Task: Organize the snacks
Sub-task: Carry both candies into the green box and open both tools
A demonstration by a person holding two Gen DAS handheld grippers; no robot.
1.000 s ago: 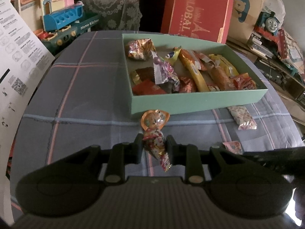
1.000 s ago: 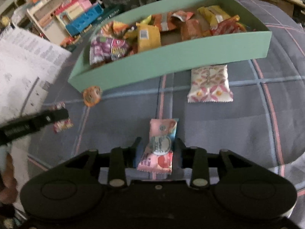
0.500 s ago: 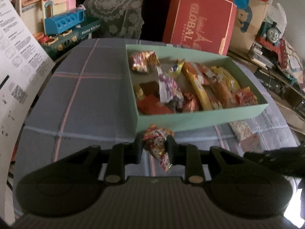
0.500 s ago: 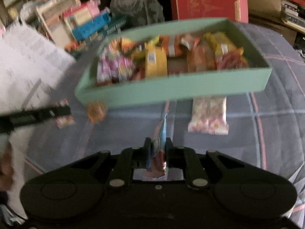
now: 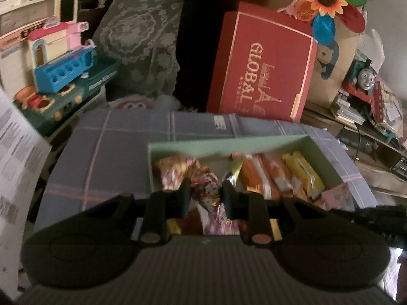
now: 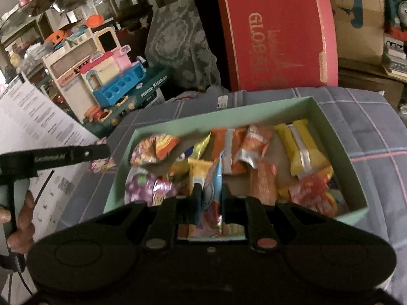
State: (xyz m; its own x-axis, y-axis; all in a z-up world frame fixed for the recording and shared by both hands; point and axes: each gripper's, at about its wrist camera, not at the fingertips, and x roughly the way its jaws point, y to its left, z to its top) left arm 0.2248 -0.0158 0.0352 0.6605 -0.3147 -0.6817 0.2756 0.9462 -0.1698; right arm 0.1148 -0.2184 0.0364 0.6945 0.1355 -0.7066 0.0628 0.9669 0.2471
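Left wrist view: the left gripper (image 5: 205,198) has its jaws narrowed on a crinkled floral candy wrapper (image 5: 206,193), pinched across its middle with the twisted tail hanging below. It hangs above the near left part of the green box (image 5: 229,143), which sits on the checked cloth (image 5: 114,152) and already holds a row of orange and yellow packets (image 5: 287,175). The wrapper looks feather-light, soft and slick; a mid-body pinch suits it, since a hold on a loose foil end would probably slip.

Right wrist view: the right gripper (image 6: 209,200) has its jaws nearly together on a flat pink-and-blue sachet (image 6: 212,193), gripped edge-on so it stands upright between them, above the near middle of the box. It looks thin, limp and glossy, with little weight; the sealed edge seems the firmest place to hold, and the contents may crush under hard pressure. At the left, a person's hand (image 6: 21,218) carries the other gripper beside the box, over a printed sheet (image 6: 38,117).
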